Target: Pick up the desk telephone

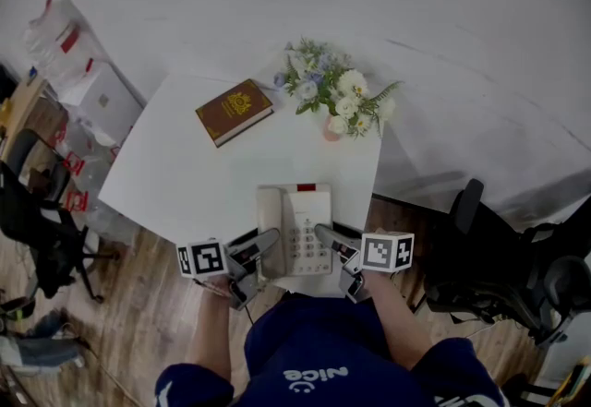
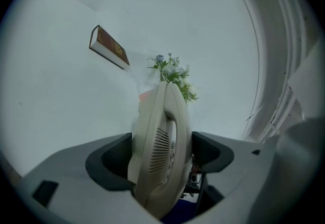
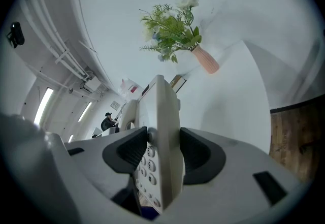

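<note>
A cream desk telephone (image 1: 295,230) with handset and keypad hangs over the near edge of the white table (image 1: 185,174), gripped from both sides. My left gripper (image 1: 259,255) is shut on its handset side; in the left gripper view the handset (image 2: 161,152) fills the space between the dark pads. My right gripper (image 1: 330,245) is shut on the keypad side; in the right gripper view the phone's edge and number keys (image 3: 156,154) sit clamped between the pads.
A brown book (image 1: 235,110) lies at the table's far left. A pink vase of white flowers (image 1: 334,101) stands at the far right. Black office chairs (image 1: 499,257) flank the table, with bags and boxes (image 1: 78,73) at the left. The person's legs are just below the phone.
</note>
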`<state>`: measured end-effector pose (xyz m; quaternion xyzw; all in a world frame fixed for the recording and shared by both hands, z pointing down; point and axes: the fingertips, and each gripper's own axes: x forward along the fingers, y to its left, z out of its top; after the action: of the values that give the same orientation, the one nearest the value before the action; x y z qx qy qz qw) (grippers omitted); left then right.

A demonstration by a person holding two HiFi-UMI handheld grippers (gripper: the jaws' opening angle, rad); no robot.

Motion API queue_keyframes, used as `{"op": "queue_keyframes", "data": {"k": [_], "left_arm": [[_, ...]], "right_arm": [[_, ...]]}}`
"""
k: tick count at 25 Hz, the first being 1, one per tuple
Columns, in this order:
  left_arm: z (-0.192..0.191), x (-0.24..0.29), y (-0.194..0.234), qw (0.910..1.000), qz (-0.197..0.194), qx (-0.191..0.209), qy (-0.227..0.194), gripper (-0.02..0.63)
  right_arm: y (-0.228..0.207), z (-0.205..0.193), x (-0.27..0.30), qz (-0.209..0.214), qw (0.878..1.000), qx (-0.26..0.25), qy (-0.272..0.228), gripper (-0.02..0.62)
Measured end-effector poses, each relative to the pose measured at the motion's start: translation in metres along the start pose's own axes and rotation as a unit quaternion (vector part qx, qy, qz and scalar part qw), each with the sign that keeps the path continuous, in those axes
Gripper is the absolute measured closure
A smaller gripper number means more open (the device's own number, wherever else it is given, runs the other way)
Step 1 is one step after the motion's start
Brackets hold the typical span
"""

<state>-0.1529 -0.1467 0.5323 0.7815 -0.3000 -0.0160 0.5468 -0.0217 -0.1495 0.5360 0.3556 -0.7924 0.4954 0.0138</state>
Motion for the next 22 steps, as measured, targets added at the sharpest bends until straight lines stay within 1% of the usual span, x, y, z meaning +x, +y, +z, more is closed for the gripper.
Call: {"op": "queue_keyframes", "data": {"k": [3, 7, 10, 18, 22], "left_arm": [[-0.001, -0.002, -0.013, 0.9999, -0.010, -0.006, -0.010, 0.229], [0.002, -0.002, -0.029, 0.9996, -0.021, -0.001, -0.020, 0.229], [0.002, -0.005, -0.037, 0.9995, -0.018, -0.001, -0.027, 0.228], [0.012, -0.006, -0.069, 0.9984, -0.034, 0.023, -0.038, 0.229], [0.015, -0.008, -0.081, 0.9983, -0.032, 0.025, -0.041, 0.229]], "right_arm": [[0.009, 0.006, -0.009, 0.001, 1.000, -0.012, -0.012, 0.373], [0.018, 0.014, -0.021, 0.003, 0.999, -0.021, -0.028, 0.373], [0.024, 0.017, -0.028, 0.005, 0.999, -0.028, -0.031, 0.373], [0.041, 0.031, -0.045, 0.017, 0.998, -0.034, -0.054, 0.373], [0.052, 0.041, -0.056, 0.018, 0.996, -0.051, -0.065, 0.373]]}}
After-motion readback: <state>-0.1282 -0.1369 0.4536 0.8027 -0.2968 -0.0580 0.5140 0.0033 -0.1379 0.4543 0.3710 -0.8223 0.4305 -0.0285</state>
